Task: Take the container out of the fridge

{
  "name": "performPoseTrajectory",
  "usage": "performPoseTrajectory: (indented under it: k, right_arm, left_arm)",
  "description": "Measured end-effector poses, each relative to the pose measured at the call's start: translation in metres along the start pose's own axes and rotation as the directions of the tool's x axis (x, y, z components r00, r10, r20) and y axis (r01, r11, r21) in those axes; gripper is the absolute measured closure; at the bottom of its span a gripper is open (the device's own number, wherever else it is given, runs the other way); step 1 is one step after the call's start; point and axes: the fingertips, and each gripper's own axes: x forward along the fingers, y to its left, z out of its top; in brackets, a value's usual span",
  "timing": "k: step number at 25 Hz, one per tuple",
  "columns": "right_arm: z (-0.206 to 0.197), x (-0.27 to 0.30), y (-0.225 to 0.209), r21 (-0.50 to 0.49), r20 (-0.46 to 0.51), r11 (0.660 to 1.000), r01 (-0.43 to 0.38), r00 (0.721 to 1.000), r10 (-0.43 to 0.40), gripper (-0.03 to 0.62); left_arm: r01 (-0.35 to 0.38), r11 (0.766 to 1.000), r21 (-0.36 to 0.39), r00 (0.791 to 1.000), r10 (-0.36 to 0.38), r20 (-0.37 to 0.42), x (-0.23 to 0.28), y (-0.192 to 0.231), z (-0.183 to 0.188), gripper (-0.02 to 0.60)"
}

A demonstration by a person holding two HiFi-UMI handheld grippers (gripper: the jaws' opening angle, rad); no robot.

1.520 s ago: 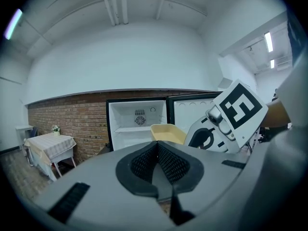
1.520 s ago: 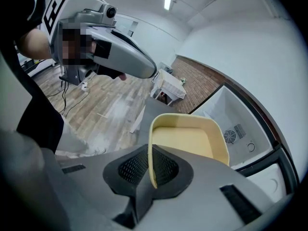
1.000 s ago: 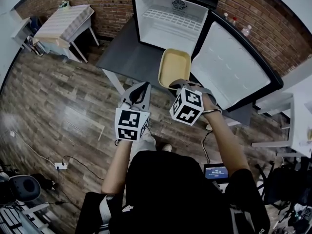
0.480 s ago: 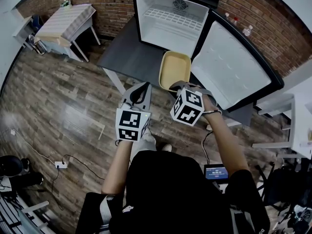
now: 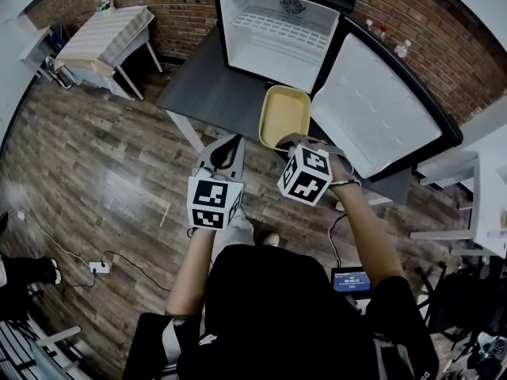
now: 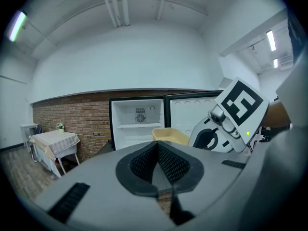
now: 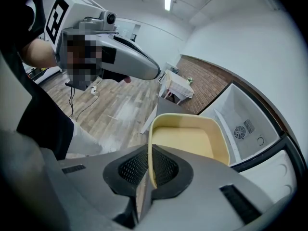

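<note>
Head view: I see the fridge point(image 5: 277, 30) standing at the far end of a dark table point(image 5: 214, 93), with its door point(image 5: 372, 109) swung fully open to the right. The cabinet's white interior shows a single shelf. The yellow container point(image 5: 283, 115) is outside the fridge, over the table just in front of the cabinet's opening. I cannot tell whether it touches the tabletop. The right gripper point(image 5: 287, 142) meets the container at its near edge. The left gripper point(image 5: 226, 153) is just to the left of it and apart from the container. A small cloth-covered table point(image 5: 107, 38) stands far left on the wooden floor point(image 5: 95, 172).

Left gripper view: The left gripper's point(image 6: 158, 150) jaws are pressed together with nothing between them. Beyond them I see the open fridge point(image 6: 137, 124), and the container point(image 6: 171, 136) in front of it, to the right. The right gripper's marker cube point(image 6: 238, 102) is at the right.

Right gripper view: The right gripper's point(image 7: 150, 170) jaws are clamped on the container's point(image 7: 187, 138) near rim, one pad inside the wall and one outside. The container looks empty, and its open top faces the camera. The fridge point(image 7: 245, 119) interior lies beyond it to the right. The left gripper point(image 7: 110, 57) is at the upper left.
</note>
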Motion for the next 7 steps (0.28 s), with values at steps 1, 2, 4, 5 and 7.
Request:
performPoseTrajectory:
  k: [1,2,4,5,7]
  right_arm:
    - [0.0000,-0.0001,0.0003,0.000,-0.001,1.000,0.000,1.000,0.000,0.546]
    - [0.0001,0.0000,0.0009,-0.001,-0.001,1.000,-0.001,1.000,0.001,0.546]
    - [0.0000,0.0003,0.0019,-0.001,-0.002,1.000,-0.003,1.000,0.003,0.546]
    - [-0.0002,0.0004,0.0021,-0.001,-0.003,1.000,-0.005,1.000,0.005,0.546]
    - [-0.0007,0.0007,0.0025,-0.001,-0.004,1.000,-0.007,1.000,0.007,0.546]
  left_arm:
    - [0.001,1.000,0.001,1.000,-0.001,0.000,-0.0002,-0.0002,-0.0001,0.568]
    - [0.001,1.000,0.001,1.000,-0.001,-0.001,-0.0005,-0.0003,-0.0003,0.568]
    - [0.003,1.000,0.000,1.000,-0.003,-0.002,-0.0008,-0.0007,-0.0009,0.568]
    - [0.003,1.000,0.000,1.000,-0.003,-0.003,-0.0007,-0.0010,-0.0010,0.568]
    - [0.005,1.000,0.000,1.000,-0.005,-0.004,-0.0004,-0.0014,-0.0012,0.568]
